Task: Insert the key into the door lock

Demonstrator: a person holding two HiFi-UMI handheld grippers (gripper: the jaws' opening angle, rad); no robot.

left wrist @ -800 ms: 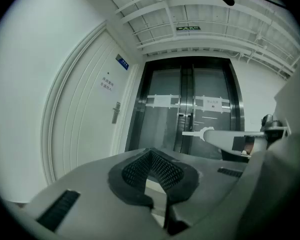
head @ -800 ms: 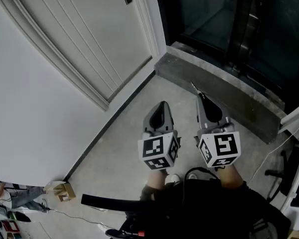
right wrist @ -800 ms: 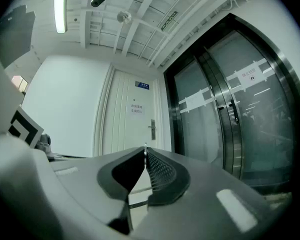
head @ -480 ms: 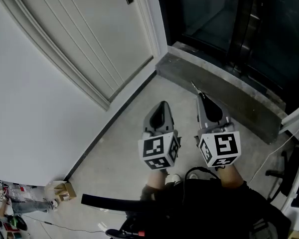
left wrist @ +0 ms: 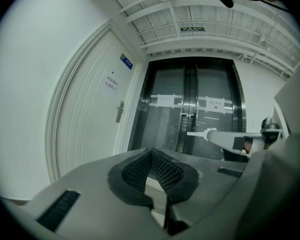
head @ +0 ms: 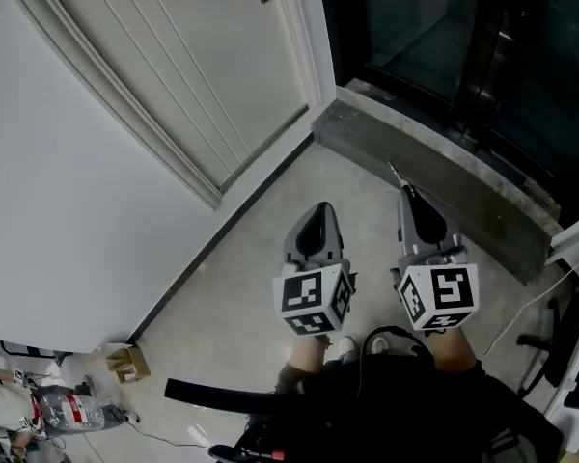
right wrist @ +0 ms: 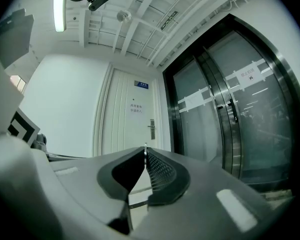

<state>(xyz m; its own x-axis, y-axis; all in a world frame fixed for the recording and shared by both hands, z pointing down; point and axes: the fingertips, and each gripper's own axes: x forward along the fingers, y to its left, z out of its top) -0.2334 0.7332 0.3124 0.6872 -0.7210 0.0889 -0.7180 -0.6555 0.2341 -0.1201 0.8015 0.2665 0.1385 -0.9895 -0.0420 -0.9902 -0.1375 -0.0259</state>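
Metal, thin and pale: found the key (right wrist: 145, 147) pinched edge-on between the fully closed jaws of the right gripper (head: 407, 201), with only a short tip poking out past the pads. Saw that tip in the head view as a bright sliver over the grey concrete step (head: 444, 181) below the dark glass doors (right wrist: 225, 119). Found the left gripper (left wrist: 151, 151) closed as well, pads together at the tips, with nothing between them. Held both grippers low over the pale floor (head: 241, 287), side by side, near each other but not touching. Spotted the door lock (right wrist: 151, 129) on the white door (head: 174, 56) as a dark upright plate with a handle, well apart from the key. Placed it up and to the left of both grippers, at the very top edge of the head view. Placed it just above and slightly right of the key tip in the right gripper view, far beyond the jaws. Could not make out a keyhole at that range.
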